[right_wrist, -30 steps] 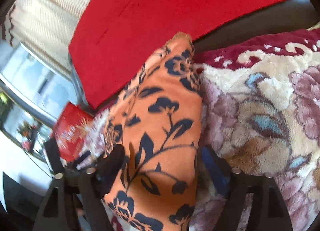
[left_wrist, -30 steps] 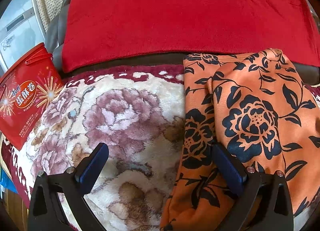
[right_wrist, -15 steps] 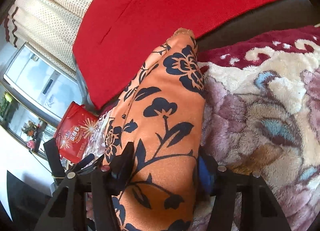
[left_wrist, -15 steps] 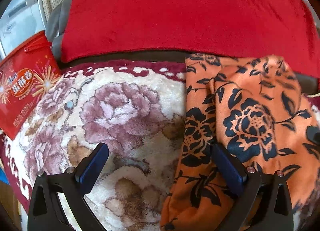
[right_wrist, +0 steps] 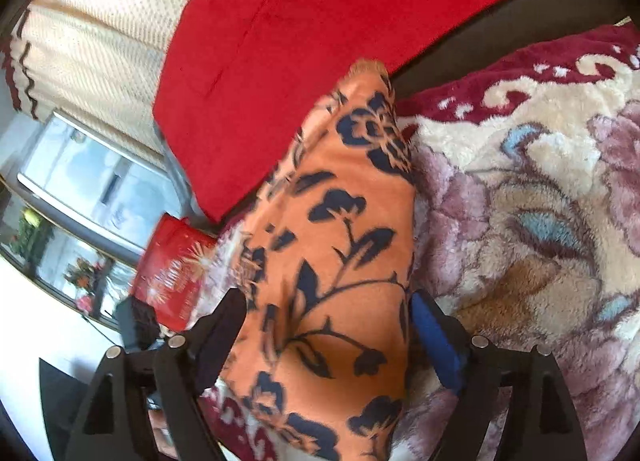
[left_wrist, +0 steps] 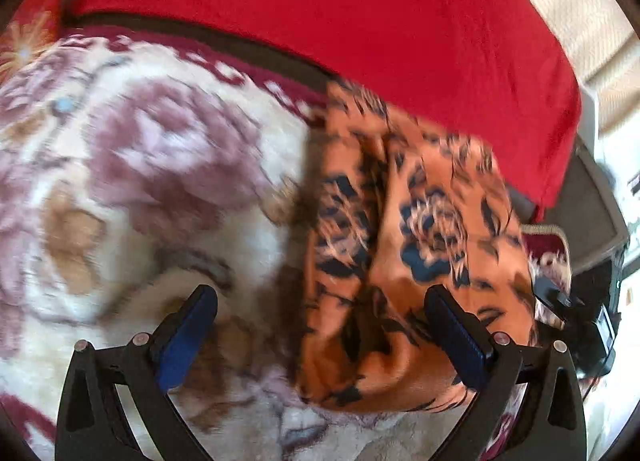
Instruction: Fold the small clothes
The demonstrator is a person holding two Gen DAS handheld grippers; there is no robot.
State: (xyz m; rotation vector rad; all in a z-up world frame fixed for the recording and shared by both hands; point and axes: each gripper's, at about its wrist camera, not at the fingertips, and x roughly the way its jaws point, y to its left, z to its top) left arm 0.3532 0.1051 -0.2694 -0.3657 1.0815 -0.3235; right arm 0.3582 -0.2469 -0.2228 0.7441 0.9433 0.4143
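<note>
The folded orange fleece garment with dark flowers (right_wrist: 332, 261) lies on the plush floral blanket (right_wrist: 520, 201), its long axis running away between the right gripper (right_wrist: 320, 337)'s opening jaws; the left gripper (left_wrist: 320, 341), spread wide and empty, straddles its near edge
</note>
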